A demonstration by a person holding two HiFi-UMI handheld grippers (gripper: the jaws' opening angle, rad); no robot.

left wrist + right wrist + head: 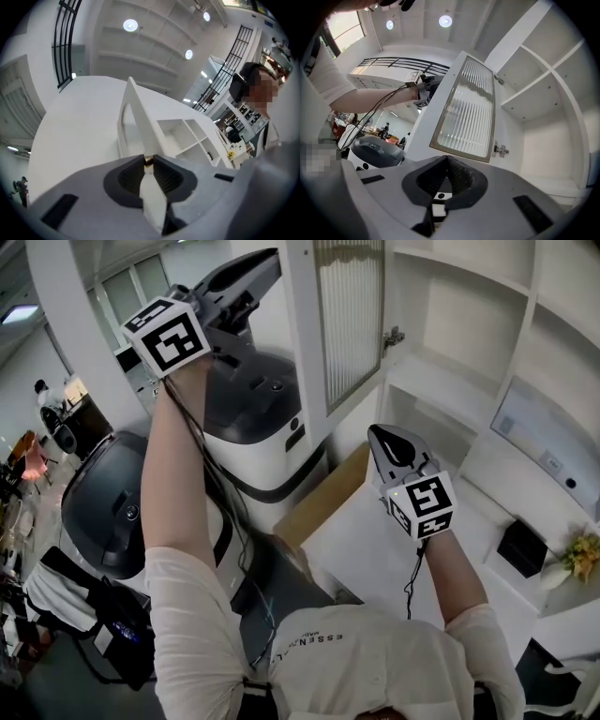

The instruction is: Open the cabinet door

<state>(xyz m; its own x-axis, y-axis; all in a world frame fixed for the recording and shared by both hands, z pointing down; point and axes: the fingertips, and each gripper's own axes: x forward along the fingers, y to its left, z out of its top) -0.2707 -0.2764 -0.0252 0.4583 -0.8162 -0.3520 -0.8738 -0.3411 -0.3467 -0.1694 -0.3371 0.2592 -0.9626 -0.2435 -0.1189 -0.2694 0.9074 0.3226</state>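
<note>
The white cabinet door with its ribbed glass panel stands swung out from the cabinet. My left gripper is raised at the door's free edge. In the left gripper view the door runs edge-on between the jaws, and the left gripper is shut on a small brass knob there. My right gripper hangs lower, in front of the open cabinet, apart from the door. In the right gripper view its jaws meet with nothing between them, and the door shows ahead.
Open white shelves lie behind the door, with a hinge on the frame. A white-and-black machine stands under the door, a dark grey one to its left. A black box and yellow flowers sit at lower right.
</note>
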